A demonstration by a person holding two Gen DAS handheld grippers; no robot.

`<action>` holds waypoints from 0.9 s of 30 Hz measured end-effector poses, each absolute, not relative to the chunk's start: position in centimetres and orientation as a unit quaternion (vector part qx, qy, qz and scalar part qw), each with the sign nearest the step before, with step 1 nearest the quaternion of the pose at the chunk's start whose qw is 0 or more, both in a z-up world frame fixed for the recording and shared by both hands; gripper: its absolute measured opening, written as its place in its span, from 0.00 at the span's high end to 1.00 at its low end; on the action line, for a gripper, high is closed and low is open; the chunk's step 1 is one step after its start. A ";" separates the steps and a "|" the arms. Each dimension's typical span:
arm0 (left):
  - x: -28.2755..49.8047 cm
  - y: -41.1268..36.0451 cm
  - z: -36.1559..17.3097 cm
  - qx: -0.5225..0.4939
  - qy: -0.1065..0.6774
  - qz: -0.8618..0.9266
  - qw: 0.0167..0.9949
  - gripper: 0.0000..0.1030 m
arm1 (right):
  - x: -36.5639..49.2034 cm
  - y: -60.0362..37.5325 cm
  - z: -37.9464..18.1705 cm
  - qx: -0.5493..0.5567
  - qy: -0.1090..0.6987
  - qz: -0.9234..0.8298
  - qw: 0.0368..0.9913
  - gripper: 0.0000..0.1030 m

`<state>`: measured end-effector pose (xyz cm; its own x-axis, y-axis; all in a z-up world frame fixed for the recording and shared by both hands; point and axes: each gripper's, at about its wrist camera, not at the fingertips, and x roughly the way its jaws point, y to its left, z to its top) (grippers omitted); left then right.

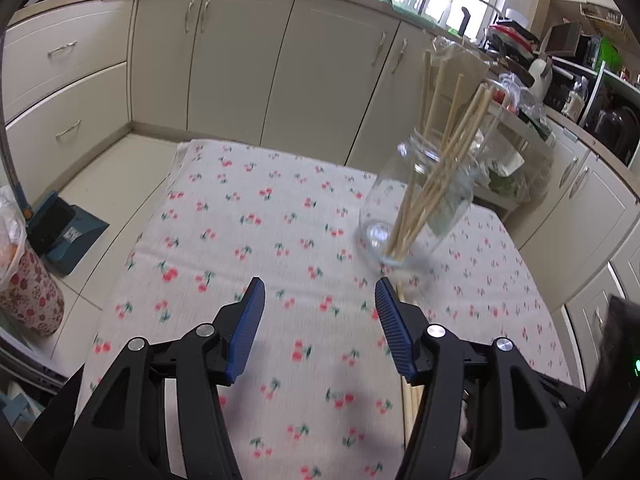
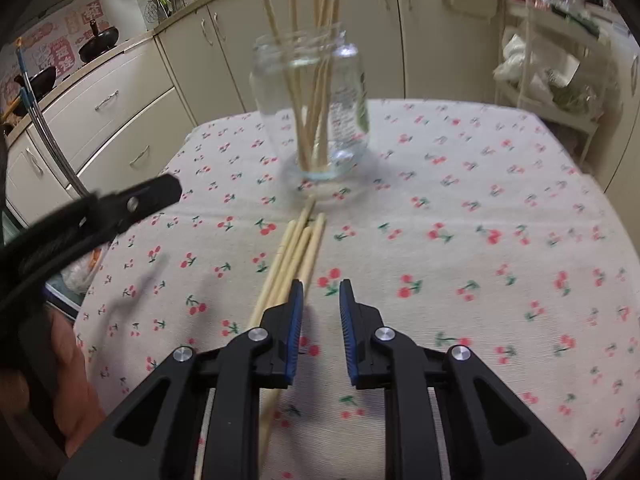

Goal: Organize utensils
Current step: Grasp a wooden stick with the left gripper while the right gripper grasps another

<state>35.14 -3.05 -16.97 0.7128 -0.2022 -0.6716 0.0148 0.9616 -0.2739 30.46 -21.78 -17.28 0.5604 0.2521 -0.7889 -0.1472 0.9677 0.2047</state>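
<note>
my right gripper [image 2: 320, 292] hangs low in the frame, jaws narrowly parted and pinching nothing. just left of them lie the pale wooden chopsticks [image 2: 298, 240], running up the cherry-print tablecloth [image 2: 500, 220] toward the clear glass jar [image 2: 316, 108] at upper centre. i should shift left and straddle one stick. my left gripper [image 1: 320, 292] is spread, empty.

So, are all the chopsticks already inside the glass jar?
No, several loose chopsticks lie flat on the cherry-print tablecloth in front of the glass jar, outside it.
</note>
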 end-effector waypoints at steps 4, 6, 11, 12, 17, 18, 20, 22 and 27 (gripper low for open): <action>34.6 -3.3 -17.2 -0.116 0.390 -0.061 0.911 0.45 | 31.1 -20.8 -17.4 0.040 0.462 0.109 0.879 0.81; 34.8 -3.5 -17.3 -0.108 0.402 -0.065 0.907 0.44 | 31.2 -20.6 -17.4 0.030 0.464 0.103 0.879 0.81; 35.1 -5.8 -18.0 -0.065 0.424 -0.083 0.899 0.44 | 30.5 -21.6 -17.3 0.020 0.468 0.085 0.879 0.87; 35.1 -6.2 -18.2 -0.059 0.427 -0.085 0.898 0.44 | 30.3 -22.1 -17.4 0.023 0.469 0.082 0.879 0.88; 35.6 -7.7 -19.1 -0.044 0.447 -0.091 0.889 0.45 | 29.5 -23.8 -17.4 0.045 0.467 0.083 0.879 0.89; 35.7 -7.8 -19.3 -0.044 0.452 -0.089 0.887 0.45 | 29.4 -24.0 -17.4 0.051 0.467 0.085 0.879 0.89; 35.9 -8.1 -19.6 -0.043 0.458 -0.087 0.883 0.45 | 29.5 -24.4 -17.5 0.066 0.467 0.090 0.877 0.90; 35.9 -8.4 -19.8 -0.037 0.460 -0.086 0.883 0.45 | 29.5 -24.6 -17.5 0.075 0.467 0.093 0.876 0.90; 36.1 -9.5 -20.2 -0.012 0.461 -0.077 0.884 0.45 | 29.5 -24.9 -17.6 0.088 0.467 0.099 0.875 0.90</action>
